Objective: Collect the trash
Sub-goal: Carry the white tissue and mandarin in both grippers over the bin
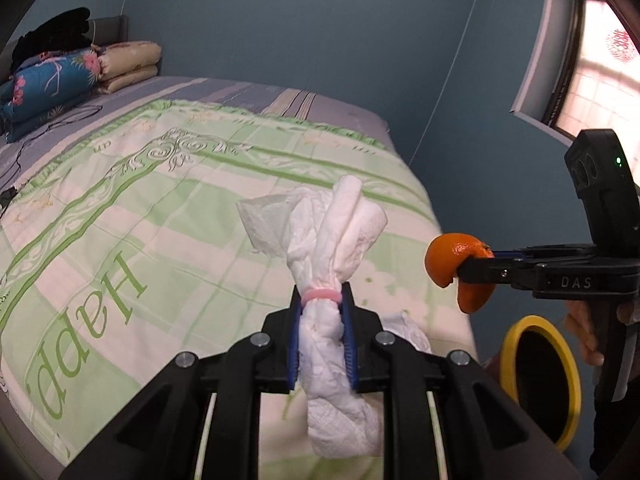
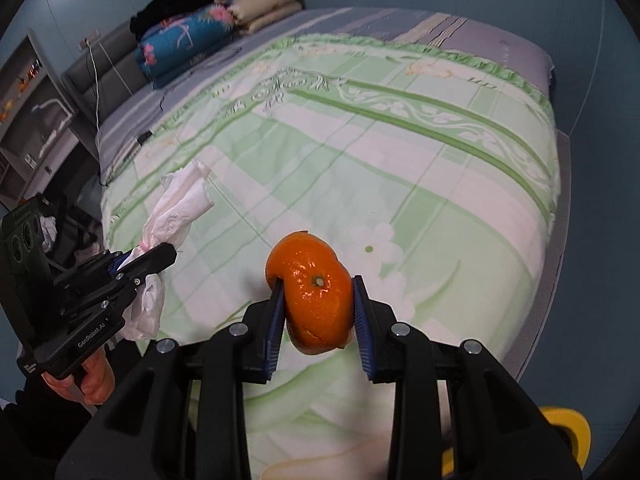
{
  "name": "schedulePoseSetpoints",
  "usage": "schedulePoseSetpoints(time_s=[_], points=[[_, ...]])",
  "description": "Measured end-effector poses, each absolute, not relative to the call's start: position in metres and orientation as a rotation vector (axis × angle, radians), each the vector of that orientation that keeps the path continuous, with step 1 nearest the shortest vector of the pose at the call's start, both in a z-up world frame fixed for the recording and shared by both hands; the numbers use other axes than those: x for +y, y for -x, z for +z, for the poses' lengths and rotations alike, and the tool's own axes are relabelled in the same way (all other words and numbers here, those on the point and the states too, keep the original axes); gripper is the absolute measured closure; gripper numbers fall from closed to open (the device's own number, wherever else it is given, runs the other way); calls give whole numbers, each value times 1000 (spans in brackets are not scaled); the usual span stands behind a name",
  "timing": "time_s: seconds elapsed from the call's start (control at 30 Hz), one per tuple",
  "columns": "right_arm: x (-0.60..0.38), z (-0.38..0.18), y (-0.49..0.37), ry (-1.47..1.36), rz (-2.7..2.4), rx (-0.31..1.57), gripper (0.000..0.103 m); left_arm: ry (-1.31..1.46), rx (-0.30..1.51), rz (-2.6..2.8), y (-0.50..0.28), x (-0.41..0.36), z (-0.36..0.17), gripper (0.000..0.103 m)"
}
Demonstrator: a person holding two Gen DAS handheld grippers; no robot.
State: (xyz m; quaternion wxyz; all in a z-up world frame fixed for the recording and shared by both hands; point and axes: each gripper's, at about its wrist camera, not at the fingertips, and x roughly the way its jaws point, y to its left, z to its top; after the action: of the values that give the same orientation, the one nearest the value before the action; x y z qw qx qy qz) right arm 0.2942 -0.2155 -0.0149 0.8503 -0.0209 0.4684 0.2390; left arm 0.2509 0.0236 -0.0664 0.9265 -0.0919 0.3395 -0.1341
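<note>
1. Here the left gripper (image 1: 321, 334), marked "GenRobot.AI", is clamped on a wad of tissue (image 1: 336, 280) raised over the bed (image 1: 160, 208).
2. The right gripper (image 2: 318, 312), marked "DAS", pinches orange peel (image 2: 314, 292); a yellow-rimmed bin (image 1: 540, 380) sits beneath it.
3. The bedspread (image 1: 100, 240) ahead reads "Happ".

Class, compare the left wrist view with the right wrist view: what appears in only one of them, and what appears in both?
Only the left wrist view shows the window and the dark mouth of the yellow-rimmed bin. Only the right wrist view shows the shelf unit beside the headboard and the stem end of the orange peel. Both show the left tongs shut on the tissue bundle, the right tongs shut on the peel, the green bedspread and the folded quilts.
</note>
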Motion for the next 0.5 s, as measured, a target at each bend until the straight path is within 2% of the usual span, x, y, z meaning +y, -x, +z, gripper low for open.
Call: schedulePoseSetpoints(time_s=[0.23,0.5], points=[[-273,14,-244,-43,451,893,73,142,602,-356,-200,-17,-20,87],[-344,23,-194,-160,376,813,73,38,513,-463,-151,-81,13,87]])
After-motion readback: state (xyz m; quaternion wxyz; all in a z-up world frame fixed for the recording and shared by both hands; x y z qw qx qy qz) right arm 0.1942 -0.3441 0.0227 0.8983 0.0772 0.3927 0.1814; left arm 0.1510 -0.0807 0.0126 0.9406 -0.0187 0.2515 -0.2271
